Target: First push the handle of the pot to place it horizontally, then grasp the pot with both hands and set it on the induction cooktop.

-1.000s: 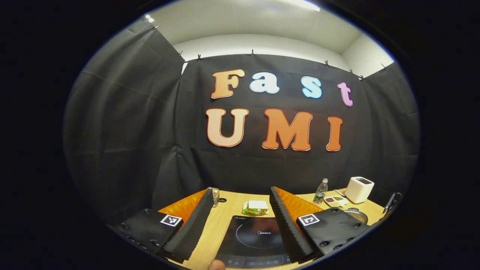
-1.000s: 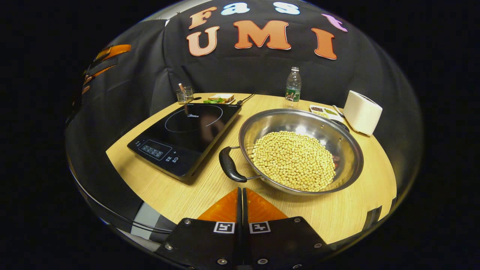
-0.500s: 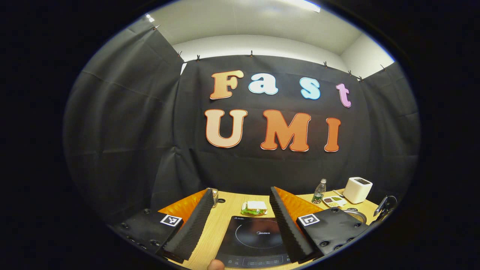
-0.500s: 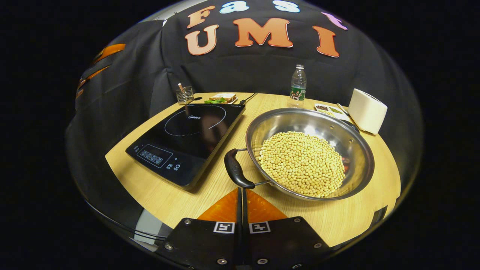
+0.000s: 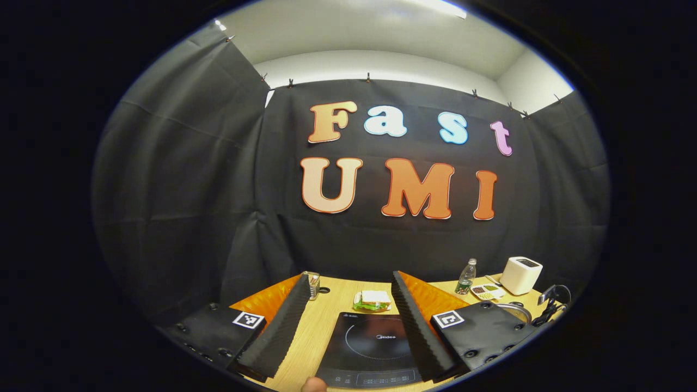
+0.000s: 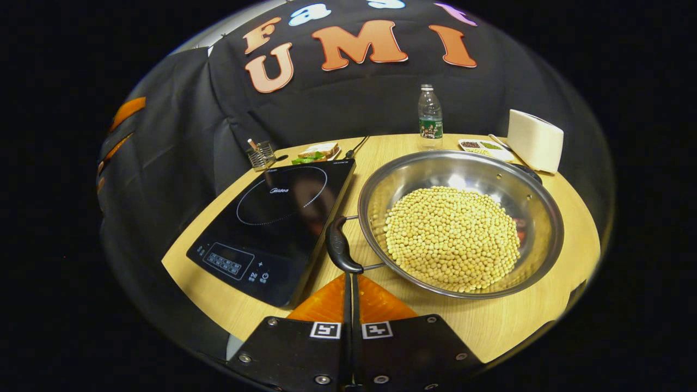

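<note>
Worktop (image 6: 506, 326) of pale wood carries everything; the induction cooktop (image 6: 272, 218) lies toward its left edge in the right gripper view, the steel pot (image 6: 536, 201) of soybeans (image 6: 452, 237) just beside the cooktop's right edge and nearer the worktop's right edge; a white box-shaped appliance (image 6: 535, 140), a water bottle (image 6: 430, 117), a small tray of dried goods (image 6: 482, 146), a sandwich on a plate (image 6: 317, 151) and a glass holder (image 6: 261, 155) stand along the far edge; the pot's near black handle (image 6: 340, 247) points toward the near edge, its lower end just at the tip of the right gripper (image 6: 349, 277), whose fingers are pressed together with nothing between them; whether the tip touches the handle I cannot tell. The left gripper (image 5: 348, 310) hangs above the cooktop (image 5: 370, 345) with its fingers spread wide and nothing in them.

The step in hand looks to be the push on the handle; it goes best with the closed tip set flat against the handle's side, low and close to its end, and driven sideways so the pot turns on its base rather than slides; a slow sweep keeps the beans in, since the load looks heavy and loose; the handle's rounded surface may let the tip slip off, so contact should stay square.
</note>
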The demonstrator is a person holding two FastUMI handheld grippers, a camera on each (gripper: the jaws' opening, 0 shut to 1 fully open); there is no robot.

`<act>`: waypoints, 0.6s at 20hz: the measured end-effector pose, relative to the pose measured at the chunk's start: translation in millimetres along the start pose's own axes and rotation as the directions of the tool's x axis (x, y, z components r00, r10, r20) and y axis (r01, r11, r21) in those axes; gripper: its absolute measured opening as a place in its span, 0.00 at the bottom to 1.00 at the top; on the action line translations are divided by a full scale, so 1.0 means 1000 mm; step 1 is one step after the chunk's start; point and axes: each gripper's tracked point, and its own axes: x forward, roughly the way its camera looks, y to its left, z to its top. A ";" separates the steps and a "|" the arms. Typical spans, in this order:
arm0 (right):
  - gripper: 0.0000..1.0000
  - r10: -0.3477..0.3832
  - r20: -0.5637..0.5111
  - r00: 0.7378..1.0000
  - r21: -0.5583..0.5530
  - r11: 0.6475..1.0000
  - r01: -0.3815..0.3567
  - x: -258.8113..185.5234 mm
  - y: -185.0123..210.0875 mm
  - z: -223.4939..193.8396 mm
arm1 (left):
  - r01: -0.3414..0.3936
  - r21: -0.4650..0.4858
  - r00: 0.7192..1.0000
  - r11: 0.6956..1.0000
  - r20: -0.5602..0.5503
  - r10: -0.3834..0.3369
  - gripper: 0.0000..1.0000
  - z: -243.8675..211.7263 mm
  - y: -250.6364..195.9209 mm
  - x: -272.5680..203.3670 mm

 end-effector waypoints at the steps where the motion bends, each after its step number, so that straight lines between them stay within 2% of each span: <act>1: 0.00 0.003 0.001 1.000 0.015 1.000 -0.003 0.004 0.003 0.001 | -0.002 -0.001 1.000 1.000 -0.002 0.002 0.97 -0.001 0.002 0.001; 7: 0.00 0.003 -0.002 1.000 0.078 0.997 -0.002 0.029 0.012 0.017 | -0.014 -0.004 1.000 1.000 -0.001 0.014 0.97 -0.007 0.012 0.004; 12: 0.00 -0.003 -0.003 1.000 0.137 0.991 0.003 0.049 0.017 0.033 | 0.005 -0.022 1.000 1.000 -0.008 -0.005 0.97 -0.015 0.009 0.010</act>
